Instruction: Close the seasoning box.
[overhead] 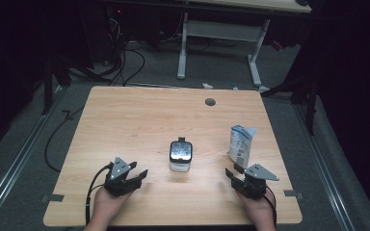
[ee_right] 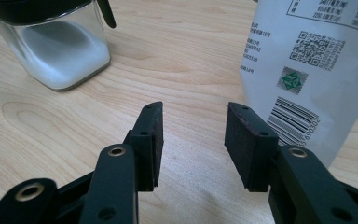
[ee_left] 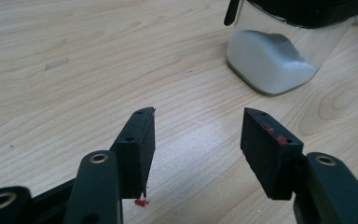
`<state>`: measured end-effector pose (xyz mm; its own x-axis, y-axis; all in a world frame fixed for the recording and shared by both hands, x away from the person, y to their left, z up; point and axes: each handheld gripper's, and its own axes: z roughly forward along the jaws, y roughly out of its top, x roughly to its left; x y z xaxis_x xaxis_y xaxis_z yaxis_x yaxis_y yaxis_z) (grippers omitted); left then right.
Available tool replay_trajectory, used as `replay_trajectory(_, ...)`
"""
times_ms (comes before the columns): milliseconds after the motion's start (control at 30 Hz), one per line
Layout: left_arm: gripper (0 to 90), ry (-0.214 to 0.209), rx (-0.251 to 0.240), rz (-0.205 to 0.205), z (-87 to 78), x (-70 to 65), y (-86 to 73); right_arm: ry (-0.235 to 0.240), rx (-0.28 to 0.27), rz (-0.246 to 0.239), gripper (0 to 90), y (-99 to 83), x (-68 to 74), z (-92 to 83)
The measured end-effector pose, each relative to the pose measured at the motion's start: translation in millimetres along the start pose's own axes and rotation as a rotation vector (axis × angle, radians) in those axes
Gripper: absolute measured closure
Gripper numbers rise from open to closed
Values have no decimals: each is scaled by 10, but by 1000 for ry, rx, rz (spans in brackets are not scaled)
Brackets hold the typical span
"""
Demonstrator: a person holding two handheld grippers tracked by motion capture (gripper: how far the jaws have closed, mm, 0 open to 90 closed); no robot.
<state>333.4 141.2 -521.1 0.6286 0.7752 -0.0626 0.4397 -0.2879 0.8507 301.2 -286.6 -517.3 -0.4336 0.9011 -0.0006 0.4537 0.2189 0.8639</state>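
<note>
Both hands came in over the near edge of the desk (overhead: 125, 110), each carrying a gripper. At the near left corner sat the left gripper (overhead: 136, 177), its jaws standing wide with only bare wood between them. Toward the near right corner was the right gripper (overhead: 232, 172), its jaws parted about as far and gripping nothing.

Between the two, around the middle of the desk and somewhat nearer the near edge, stood a square glass jar (overhead: 180, 156) with a black lid, white powder banked unevenly in its bottom. In the left gripper view the jar (ee_left: 279, 51) stood ahead and to the right of the jaws, well apart from them, with open wood in between.

A white printed pouch (overhead: 241, 144) stood upright near the right edge, just beyond the right gripper (its top looked torn or folded). In the right gripper view the pouch (ee_right: 307, 70), showing a barcode and a QR code, rose just beside the right-hand jaw; whether they touched could not be told. That view had the jar (ee_right: 56, 46) off to the left, apart from the pouch.

A small round grommet hole (overhead: 210, 102) lay near the far edge. Beyond the desk, cables (overhead: 125, 62) ran across the grey floor (overhead: 221, 72) under a second table's white legs (overhead: 182, 48).
</note>
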Motion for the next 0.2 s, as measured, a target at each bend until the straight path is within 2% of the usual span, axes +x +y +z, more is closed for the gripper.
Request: replay_trajectory(200,450,4,-9,-4,-38,40,-5,-2,5,3,574,-6,0,30)
